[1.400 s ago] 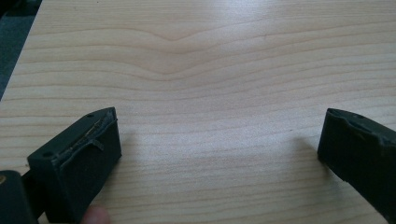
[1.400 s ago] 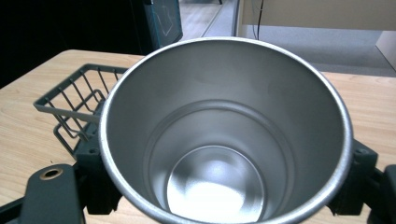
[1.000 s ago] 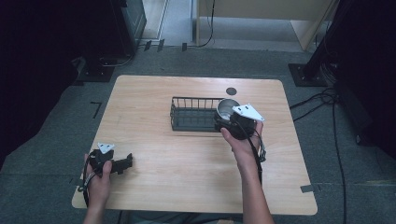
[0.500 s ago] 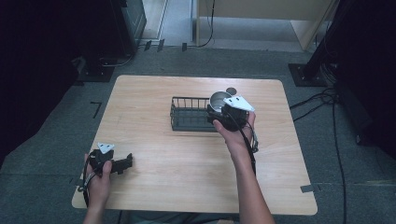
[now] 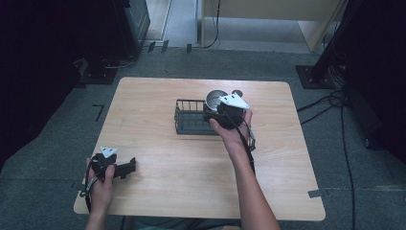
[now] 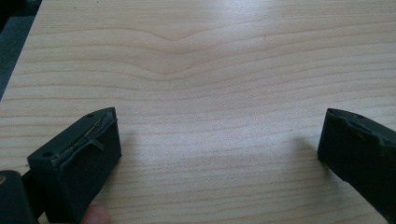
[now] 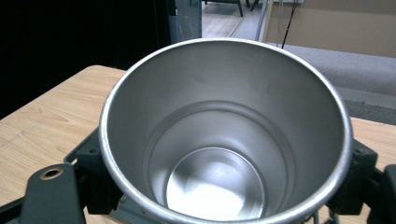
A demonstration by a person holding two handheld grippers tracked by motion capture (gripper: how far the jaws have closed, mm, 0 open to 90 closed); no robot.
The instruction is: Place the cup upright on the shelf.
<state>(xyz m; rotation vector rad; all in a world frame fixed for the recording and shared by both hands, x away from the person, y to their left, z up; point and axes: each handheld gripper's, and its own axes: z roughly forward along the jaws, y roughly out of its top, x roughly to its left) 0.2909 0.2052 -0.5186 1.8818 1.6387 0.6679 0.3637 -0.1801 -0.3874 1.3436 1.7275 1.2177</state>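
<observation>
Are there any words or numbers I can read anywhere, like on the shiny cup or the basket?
None can be read. The steel cup held in the right hand-held gripper is plain inside, and the wire basket, the table and the left hand-held gripper carry no writing that shows.

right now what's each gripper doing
left gripper: open, holding nothing, resting on the table
right gripper: shut on the steel cup, above the wire basket

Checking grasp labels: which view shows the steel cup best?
Right gripper view: the steel cup is seen from above, its empty inside visible, with the right gripper's jaws against both sides. The high view shows a small part of it behind the hand, over the wire basket. The left gripper view faces bare table.
</observation>
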